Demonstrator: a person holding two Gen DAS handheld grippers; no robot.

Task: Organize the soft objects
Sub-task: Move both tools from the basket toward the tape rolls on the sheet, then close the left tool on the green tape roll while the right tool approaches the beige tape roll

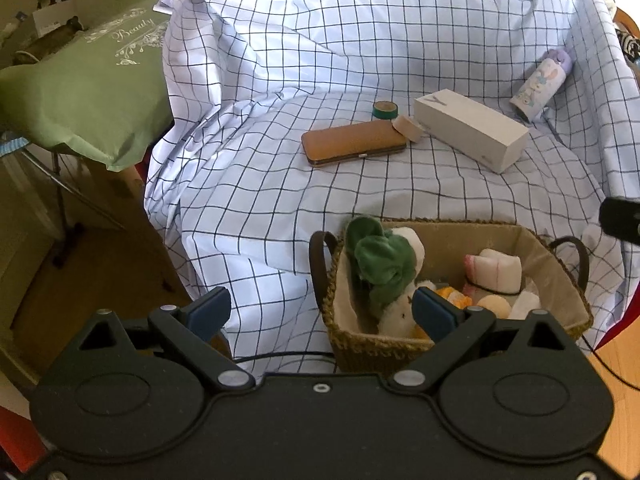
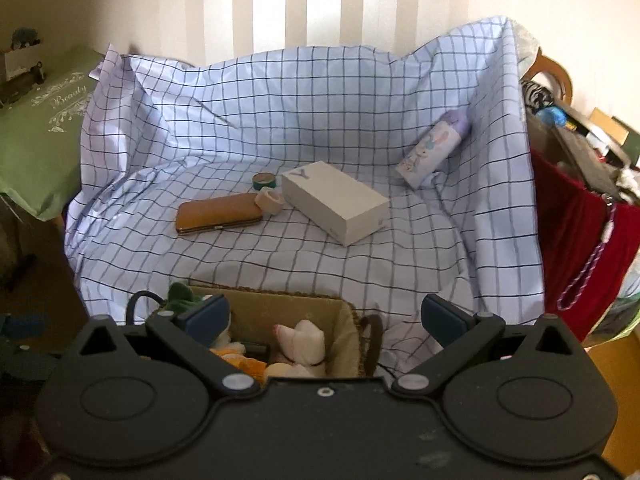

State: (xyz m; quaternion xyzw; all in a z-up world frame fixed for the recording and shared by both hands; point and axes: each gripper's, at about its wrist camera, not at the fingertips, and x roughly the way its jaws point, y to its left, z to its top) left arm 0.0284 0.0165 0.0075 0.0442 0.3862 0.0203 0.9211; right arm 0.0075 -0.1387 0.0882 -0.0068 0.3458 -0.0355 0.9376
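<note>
Hovering over basket (image 1: 456,236): both grippers (image 1: 322,312) (image 2: 326,316) spread wide, empty.
Risk: green plush (image 1: 380,260) overhangs the rim; a nudge could tip it out.

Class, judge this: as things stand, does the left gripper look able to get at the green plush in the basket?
Probably yes: the left gripper is open, and the green plush sticks up uncovered at the woven basket's near corner.
</note>
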